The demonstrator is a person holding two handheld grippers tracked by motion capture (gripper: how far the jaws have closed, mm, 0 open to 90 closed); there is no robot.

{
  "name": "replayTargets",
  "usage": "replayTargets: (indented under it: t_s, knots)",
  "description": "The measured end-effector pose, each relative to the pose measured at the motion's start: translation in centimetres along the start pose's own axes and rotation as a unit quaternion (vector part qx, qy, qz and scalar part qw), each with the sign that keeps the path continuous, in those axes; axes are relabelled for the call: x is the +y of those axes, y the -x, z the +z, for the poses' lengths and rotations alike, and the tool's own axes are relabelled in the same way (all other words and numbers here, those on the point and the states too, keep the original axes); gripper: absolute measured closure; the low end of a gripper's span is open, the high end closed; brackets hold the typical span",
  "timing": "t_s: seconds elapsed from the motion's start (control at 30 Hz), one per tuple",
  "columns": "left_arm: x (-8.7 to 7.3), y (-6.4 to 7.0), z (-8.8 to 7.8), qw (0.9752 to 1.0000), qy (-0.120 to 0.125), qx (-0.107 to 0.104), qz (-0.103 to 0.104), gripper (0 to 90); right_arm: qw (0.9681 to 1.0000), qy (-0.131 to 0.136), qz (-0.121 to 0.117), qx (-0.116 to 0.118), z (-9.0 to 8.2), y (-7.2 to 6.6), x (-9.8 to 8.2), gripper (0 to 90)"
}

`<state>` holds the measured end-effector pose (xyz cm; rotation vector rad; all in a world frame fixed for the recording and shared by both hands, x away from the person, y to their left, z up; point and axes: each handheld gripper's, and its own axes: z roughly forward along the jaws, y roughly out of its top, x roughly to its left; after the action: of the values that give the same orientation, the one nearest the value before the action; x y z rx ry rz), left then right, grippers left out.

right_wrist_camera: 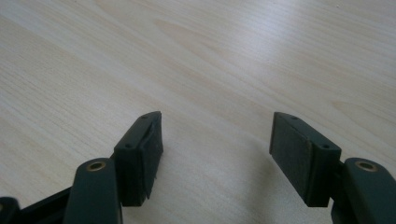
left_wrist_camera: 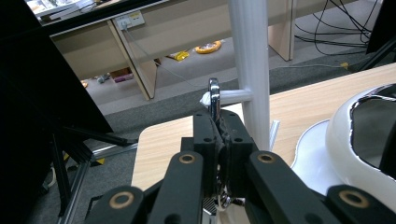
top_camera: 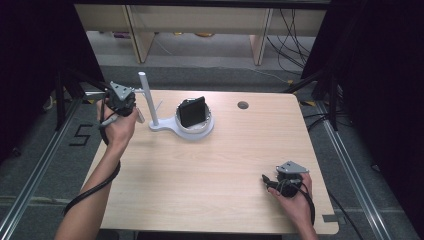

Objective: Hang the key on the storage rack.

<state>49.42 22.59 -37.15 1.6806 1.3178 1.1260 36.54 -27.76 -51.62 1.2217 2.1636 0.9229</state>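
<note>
So in the high view the left gripper (top_camera: 121, 102) sits in the upper left of the frame, right next to a white plastic stand with a tall upright post (top_camera: 148, 100) and a round base. The base holds a white bowl-shaped cradle (top_camera: 196, 129) with a dark rectangular block (top_camera: 192, 111) standing tilted in it, about centre-top of the frame.

The left gripper view tells more: its jaws are squeezed together on a thin shiny metal ring (left_wrist_camera: 214, 95), held edge-on, so it looks like a narrow silver loop poking up above the jaw tips in the middle of the frame. The top of the ring is right at a short white side peg (left_wrist_camera: 229, 96) that sticks out from the post; I honestly can't tell if the ring touches the peg or just sits in front of it. The white cradle fills the right edge of that view.

The right gripper (top_camera: 285, 182) is way off in the lower right of the high view, resting low over the light wooden tabletop (top_camera: 215, 170). In the right gripper view its jaws are spread wide apart with nothing but bare wood grain between them.
</note>
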Motion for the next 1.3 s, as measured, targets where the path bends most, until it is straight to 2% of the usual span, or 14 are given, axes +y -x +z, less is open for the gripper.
replayTargets:
  t_s: [0.2,0.27,0.43,0.53,0.57,0.6,0.73,0.9,1.13,1.23,1.3]
  knots:
    - [-0.2,0.1,0.2,0.9999,0.004,-0.002,0.009,85.0,1.0,0.001,0.0,-0.001,0.0,0.0,0.0,35.7]
    - [-0.2,0.2,0.3,0.9999,0.004,-0.003,0.012,84.0,1.0,0.002,-0.008,-0.003,0.0,0.1,0.0,35.7]
    - [-0.2,0.7,0.6,0.9997,0.005,-0.013,0.018,81.8,1.0,0.0,0.0,0.0,0.0,0.0,0.0,35.7]
    - [-0.3,0.9,0.7,0.9997,0.01,-0.016,0.013,81.0,1.0,0.001,-0.004,-0.001,0.0,0.0,0.0,35.6]
    - [-0.3,0.9,0.6,0.9997,0.012,-0.017,0.011,80.1,1.0,-0.001,0.002,0.0,0.0,0.0,0.0,35.7]
    - [-0.3,0.9,0.5,0.9997,0.015,-0.017,0.008,78.5,1.0,0.002,-0.008,-0.002,0.0,0.1,0.0,35.6]
    - [-0.2,0.7,-0.1,0.9996,0.019,-0.021,0.007,74.0,1.0,0.002,-0.007,-0.001,0.0,0.1,0.0,35.6]
    - [-0.5,0.2,-0.8,0.9989,0.02,-0.04,-0.009,70.0,0.9999,0.003,-0.009,-0.003,0.0,0.0,0.0,35.6]
    - [-2.1,-0.4,-2.1,0.9968,0.017,-0.071,-0.031,63.8,0.9999,0.005,-0.009,-0.003,0.0,0.0,-0.1,35.5]
    - [-3.4,-0.6,-2.8,0.9958,0.019,-0.085,-0.028,59.6,1.0,0.0,-0.002,0.0,0.0,0.0,0.0,35.5]
    - [-4.3,-0.5,-3.2,0.9948,0.024,-0.096,-0.025,56.8,0.9999,0.004,-0.009,-0.003,0.0,0.0,-0.1,35.5]
